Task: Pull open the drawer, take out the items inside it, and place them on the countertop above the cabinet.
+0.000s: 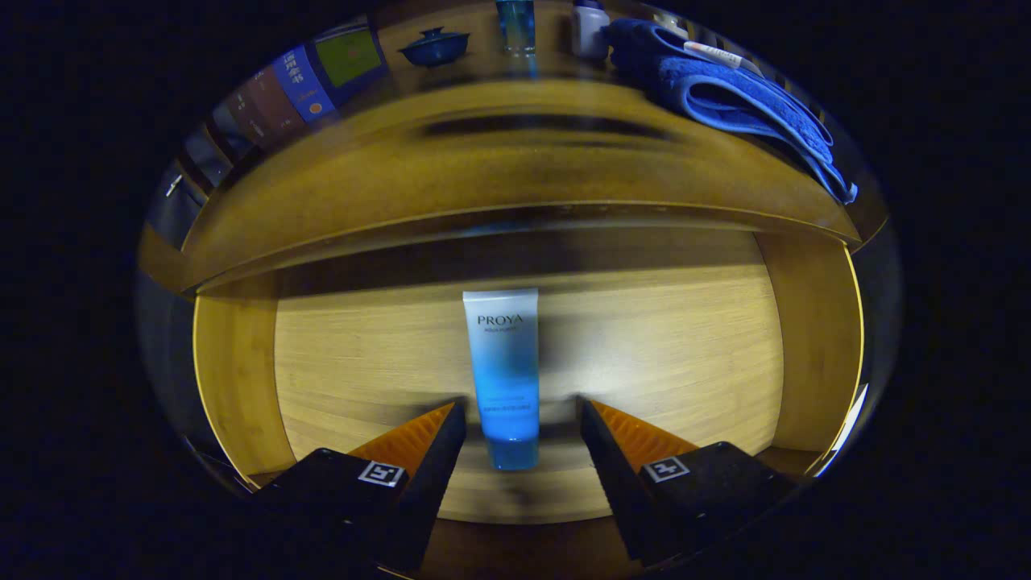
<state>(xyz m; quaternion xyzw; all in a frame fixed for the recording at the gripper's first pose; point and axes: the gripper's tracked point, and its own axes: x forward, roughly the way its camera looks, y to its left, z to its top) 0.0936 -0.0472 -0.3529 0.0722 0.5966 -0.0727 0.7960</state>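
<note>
Below, open wooden drawer [242, 362], white-and-blue cosmetic tube [504, 370] lying on its floor, cap end between the spread fingers of the gripper [522, 407], neither touching it, blue towel [741, 97] on the countertop [499, 173] above.

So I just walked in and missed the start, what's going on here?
A person's handheld gripper is over an open wooden drawer. A blue and white tube lies on the drawer floor, its lower end between the open fingers, which are not touching it. It has not been lifted yet. On the countertop above sit a blue towel, a lidded bowl and a bottle.
</note>
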